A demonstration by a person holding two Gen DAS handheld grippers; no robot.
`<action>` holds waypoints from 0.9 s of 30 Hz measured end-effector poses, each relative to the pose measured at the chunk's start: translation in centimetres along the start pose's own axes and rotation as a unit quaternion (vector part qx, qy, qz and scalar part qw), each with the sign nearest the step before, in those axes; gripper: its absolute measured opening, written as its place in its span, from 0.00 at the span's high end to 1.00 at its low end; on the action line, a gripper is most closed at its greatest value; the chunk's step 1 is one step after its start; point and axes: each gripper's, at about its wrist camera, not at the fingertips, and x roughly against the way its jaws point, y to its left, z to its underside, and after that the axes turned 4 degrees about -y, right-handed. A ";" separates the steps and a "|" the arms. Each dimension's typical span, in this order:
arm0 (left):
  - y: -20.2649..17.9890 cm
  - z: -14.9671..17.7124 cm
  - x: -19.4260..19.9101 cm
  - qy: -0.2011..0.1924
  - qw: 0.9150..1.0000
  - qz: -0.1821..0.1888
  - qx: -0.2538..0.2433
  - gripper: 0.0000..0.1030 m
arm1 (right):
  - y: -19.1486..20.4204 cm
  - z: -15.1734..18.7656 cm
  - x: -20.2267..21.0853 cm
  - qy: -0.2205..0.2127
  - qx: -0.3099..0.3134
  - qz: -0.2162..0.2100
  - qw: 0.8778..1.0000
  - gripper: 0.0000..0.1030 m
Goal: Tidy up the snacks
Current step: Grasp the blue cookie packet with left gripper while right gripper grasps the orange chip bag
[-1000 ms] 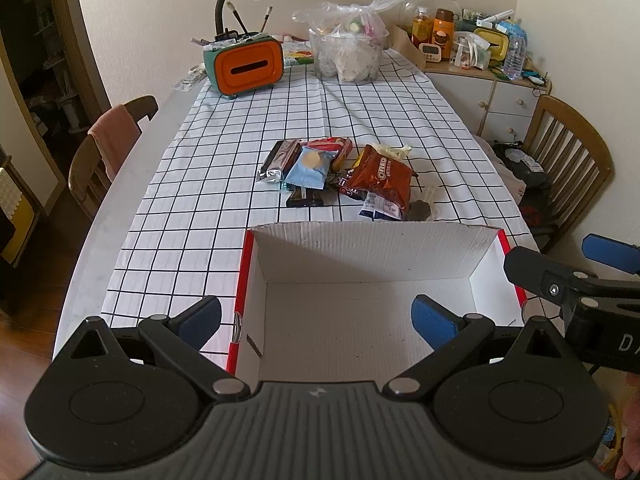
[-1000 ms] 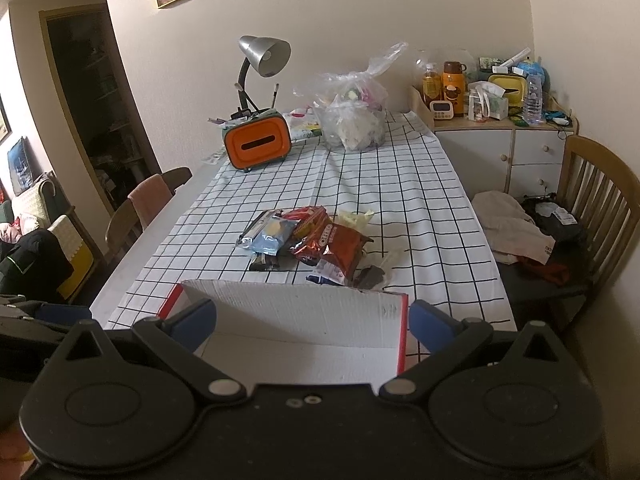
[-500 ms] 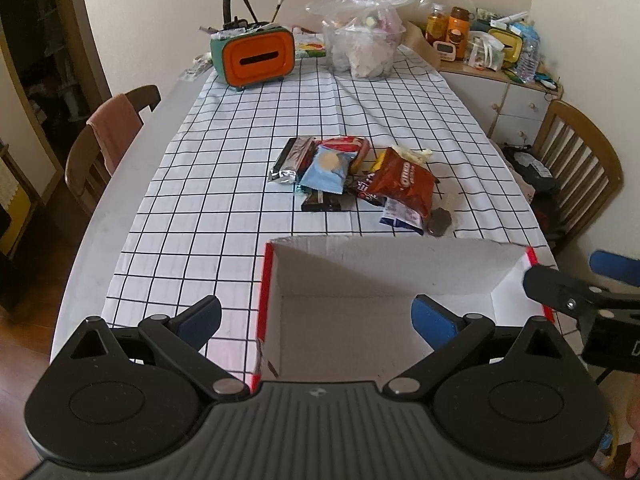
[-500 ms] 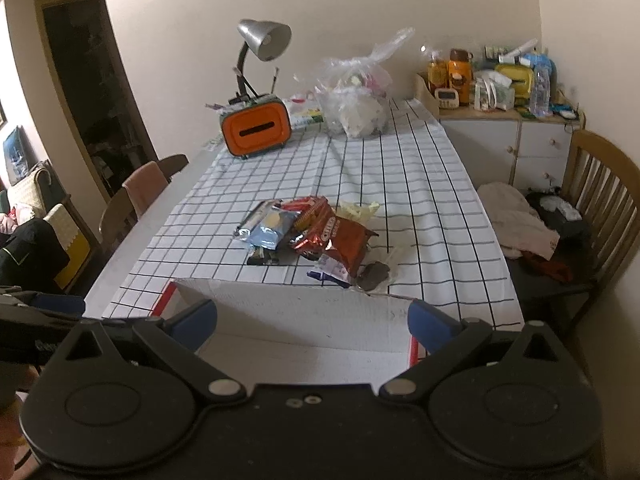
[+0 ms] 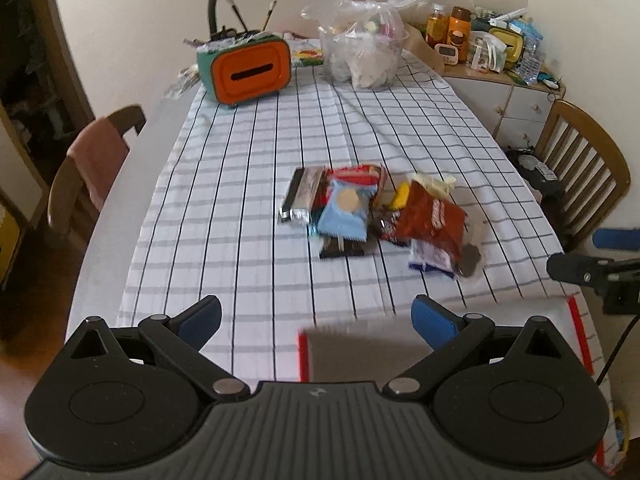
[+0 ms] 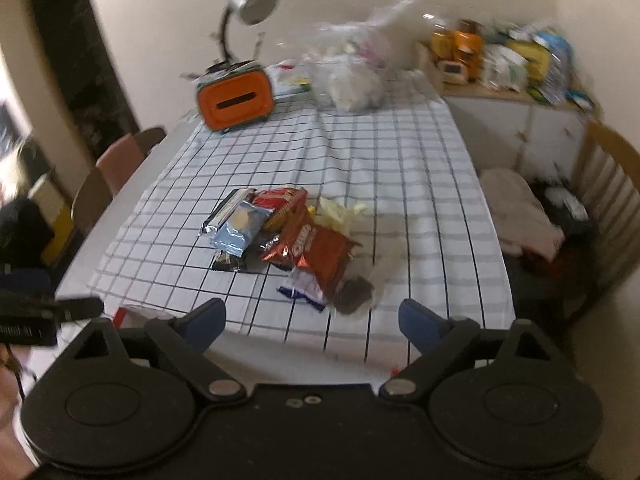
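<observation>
Box (image 5: 400,344) shifted vs earlier: its open inside, once filling lower centre of left wrist view, now only a blurred far wall at bottom right. In right wrist view box reduced to red corners at bottom. Snack pile (image 6: 288,240) is seen lower and nearer. Right gripper (image 6: 312,322) jaws closing, nothing between; both views blurred now.

Home dining room, checked tablecloth (image 5: 260,168), wooden chairs (image 5: 588,168), desk lamp (image 6: 248,0), cluttered sideboard (image 5: 508,92)
</observation>
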 end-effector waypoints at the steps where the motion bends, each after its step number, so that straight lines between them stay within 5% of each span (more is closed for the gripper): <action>1: 0.0 -0.6 -0.6 -0.001 1.000 0.000 -0.009 0.01 | 0.1 -0.6 -0.6 0.005 0.021 -0.004 1.000 0.10; 12: -0.4 -6.8 -8.8 0.032 0.998 0.019 -0.057 0.01 | 2.3 -5.8 -8.6 0.059 0.190 -0.042 0.979 0.18; 20: -0.6 -9.7 -17.0 0.116 0.991 0.061 -0.030 0.01 | 2.8 -7.0 -14.6 0.136 0.232 -0.071 0.960 0.17; 27: -2.0 -9.8 -21.8 0.147 0.987 0.047 -0.038 0.01 | 3.0 -6.5 -18.4 0.169 0.259 -0.052 0.949 0.17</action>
